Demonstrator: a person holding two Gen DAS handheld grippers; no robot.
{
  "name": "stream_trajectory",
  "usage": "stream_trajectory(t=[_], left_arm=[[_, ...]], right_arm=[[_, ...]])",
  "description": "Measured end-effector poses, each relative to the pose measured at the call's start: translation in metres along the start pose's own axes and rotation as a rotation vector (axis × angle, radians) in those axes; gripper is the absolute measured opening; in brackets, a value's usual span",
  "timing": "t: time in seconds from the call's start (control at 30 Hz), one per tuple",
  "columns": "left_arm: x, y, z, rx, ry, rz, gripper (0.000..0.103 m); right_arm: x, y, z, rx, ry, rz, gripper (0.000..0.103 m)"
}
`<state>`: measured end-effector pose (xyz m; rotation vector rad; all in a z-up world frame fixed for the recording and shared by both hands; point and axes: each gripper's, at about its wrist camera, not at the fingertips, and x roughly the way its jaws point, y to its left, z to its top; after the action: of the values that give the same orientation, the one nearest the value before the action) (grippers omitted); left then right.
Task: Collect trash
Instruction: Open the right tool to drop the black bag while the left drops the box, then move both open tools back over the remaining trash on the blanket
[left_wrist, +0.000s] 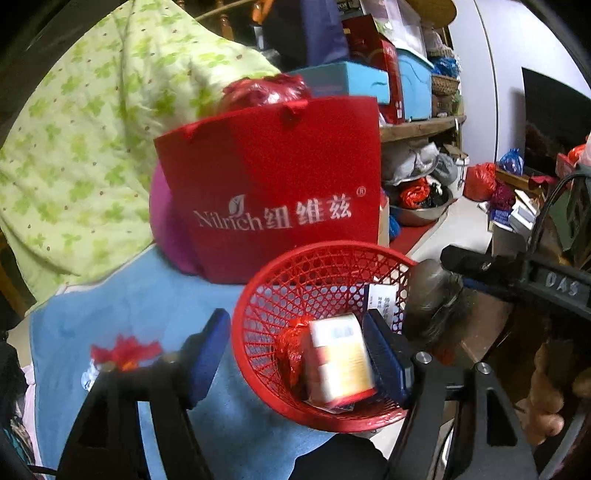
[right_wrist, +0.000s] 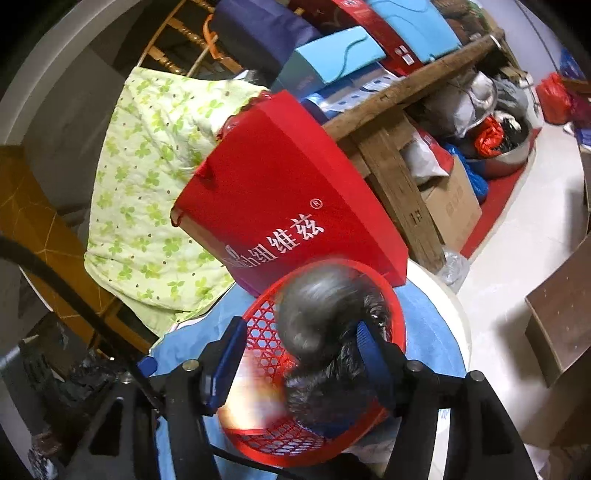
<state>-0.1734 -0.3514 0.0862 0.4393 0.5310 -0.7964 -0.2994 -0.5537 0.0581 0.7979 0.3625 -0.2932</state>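
A red mesh basket (left_wrist: 266, 295) stands on a blue cloth (left_wrist: 147, 302) and holds a white-and-orange box (left_wrist: 341, 360) and a red wrapper (left_wrist: 290, 350). My left gripper (left_wrist: 299, 354) is open, one finger left of the basket, the other over its inside. A red crumpled wrapper (left_wrist: 123, 350) lies on the cloth by my left finger. In the right wrist view my right gripper (right_wrist: 299, 358) is open above the basket (right_wrist: 258, 325), and a blurred dark crumpled bag (right_wrist: 321, 332) hangs between the fingers over the basket. The bag also shows in the left wrist view (left_wrist: 432, 299).
A red Nilrich paper bag (left_wrist: 273, 184) stands right behind the basket. A green flowered quilt (left_wrist: 92, 147) lies at the left. A wooden shelf (right_wrist: 406, 88) with blue and red boxes stands behind. The white floor (right_wrist: 517, 258) on the right carries bags and a metal basin.
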Motion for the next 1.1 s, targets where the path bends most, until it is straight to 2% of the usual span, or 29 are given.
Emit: stream_trajectory(t=[0.2, 0.33, 0.47, 0.6, 0.8, 0.97, 1.1], left_arm=[[0.003, 0.016, -0.022, -0.033, 0.046, 0.028, 0.075], [-0.001, 0.043, -0.051, -0.084, 0.099, 0.057, 0.075], [-0.010, 0.076, -0.086, -0.123, 0.135, 0.119, 0.075], [-0.023, 0.125, -0.122, -0.210, 0.164, 0.195, 0.075], [-0.041, 0.194, -0.171, -0.343, 0.181, 0.326, 0.075], [-0.046, 0.232, -0.201, -0.423, 0.193, 0.378, 0.075], [-0.045, 0.250, -0.218, -0.455, 0.200, 0.396, 0.075]], right_arm=[[-0.009, -0.005, 0.002, -0.008, -0.030, 0.000, 0.066], [-0.009, 0.005, -0.001, -0.024, -0.023, 0.017, 0.066], [-0.007, 0.030, -0.007, -0.081, -0.012, 0.052, 0.066], [-0.005, 0.065, -0.015, -0.152, 0.002, 0.114, 0.066], [0.017, 0.124, -0.038, -0.248, 0.092, 0.217, 0.066], [0.054, 0.163, -0.068, -0.276, 0.212, 0.280, 0.066], [0.091, 0.189, -0.090, -0.307, 0.295, 0.287, 0.066]])
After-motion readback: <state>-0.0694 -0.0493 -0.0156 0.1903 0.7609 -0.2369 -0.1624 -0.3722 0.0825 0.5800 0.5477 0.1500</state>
